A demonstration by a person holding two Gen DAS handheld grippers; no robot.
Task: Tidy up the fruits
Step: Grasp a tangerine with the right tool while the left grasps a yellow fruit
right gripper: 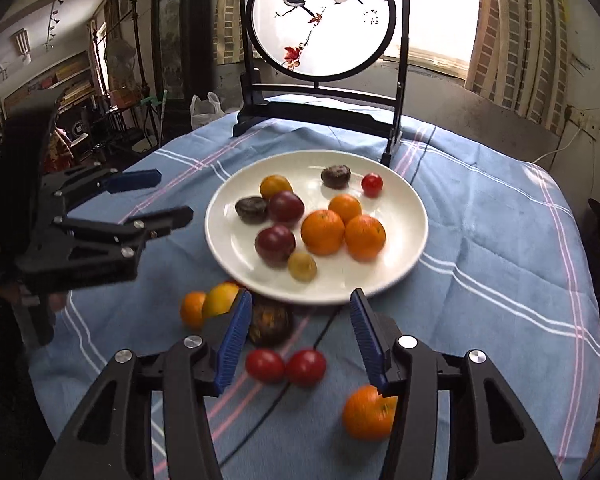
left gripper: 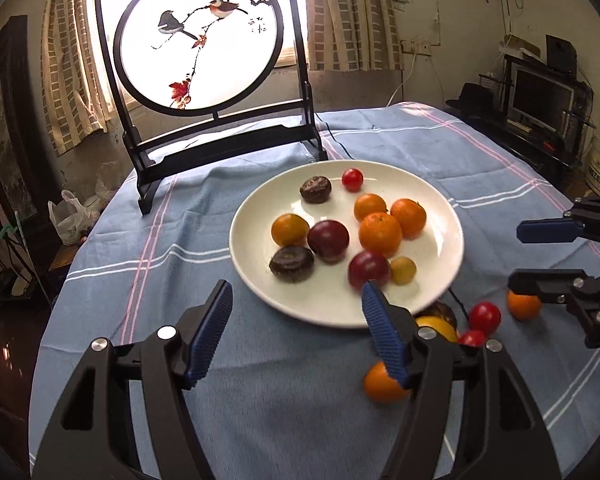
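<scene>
left tool (left gripper: pixel 296 320): spread, nothing between pads | right tool (right gripper: pixel 298 332): spread, nothing gripped | plate (right gripper: pixel 400 216): on desk, fruit-filled | 2 cherry tomatoes (right gripper: pixel 286 365): on cloth

both wrist views face plate (left gripper: pixel 332 304) (right gripper: pixel 404 208), near, angled down.

Bright light comes from the window (left gripper: pixel 296 12) behind the round bird screen (left gripper: pixel 198 36). Fruit looks blurry. Edges bend and go dark.

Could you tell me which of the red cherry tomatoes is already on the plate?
The lone cherry tomato at the plate's far rim; the other two lie on the tablecloth.
</scene>
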